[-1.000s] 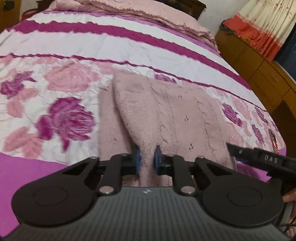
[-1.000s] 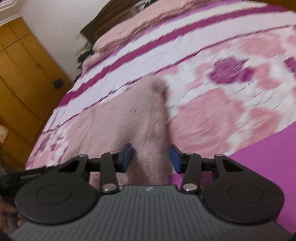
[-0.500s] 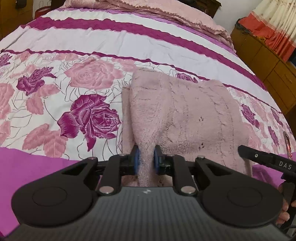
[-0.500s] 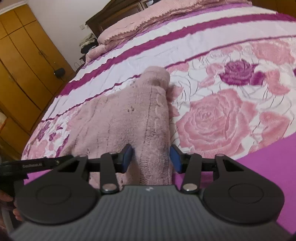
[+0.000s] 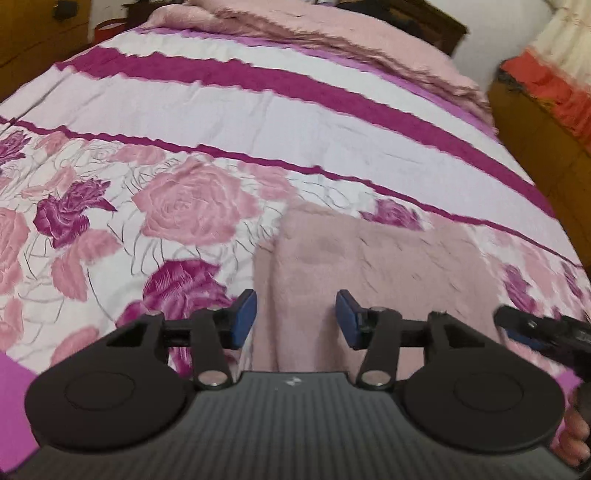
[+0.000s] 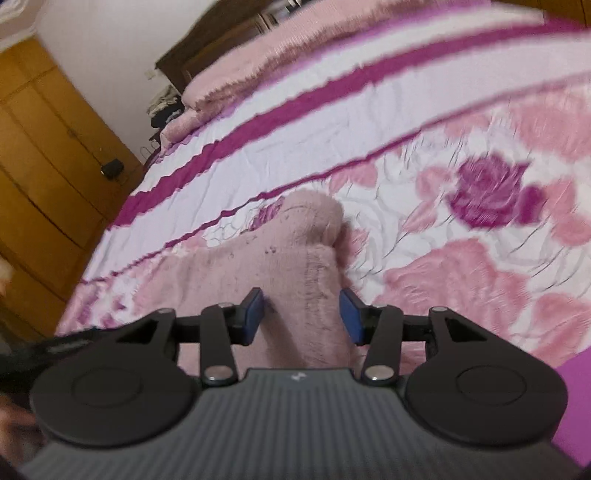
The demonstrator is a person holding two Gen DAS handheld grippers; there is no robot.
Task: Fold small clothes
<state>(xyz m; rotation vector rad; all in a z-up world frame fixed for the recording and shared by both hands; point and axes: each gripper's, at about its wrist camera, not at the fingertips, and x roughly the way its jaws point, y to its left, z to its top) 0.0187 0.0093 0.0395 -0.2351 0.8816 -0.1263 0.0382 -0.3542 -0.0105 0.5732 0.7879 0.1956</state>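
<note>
A fuzzy pink knit garment (image 5: 369, 266) lies folded on the flowered bedspread (image 5: 192, 206), a doubled edge along its left side. My left gripper (image 5: 295, 317) hovers at its near edge with the jaws opening. The blue pads stand apart and cloth lies between them, not pressed. In the right wrist view the same garment (image 6: 288, 258) runs away from me as a thick folded band. My right gripper (image 6: 301, 315) straddles that band with its pads clear of the cloth. A dark finger of the right gripper (image 5: 532, 328) shows low on the right in the left wrist view.
The bedspread has magenta stripes (image 5: 295, 85) farther back and a pink quilt (image 5: 332, 29) at the head of the bed. Wooden drawers (image 5: 554, 155) flank the bed on the right of the left wrist view. Wooden wardrobe doors (image 6: 44, 155) stand on the left of the right wrist view.
My left gripper let go of the garment's near edge and its jaws spread. Both grippers drew back from the garment, which stays flat on the bed. The right jaws kept their gap.
</note>
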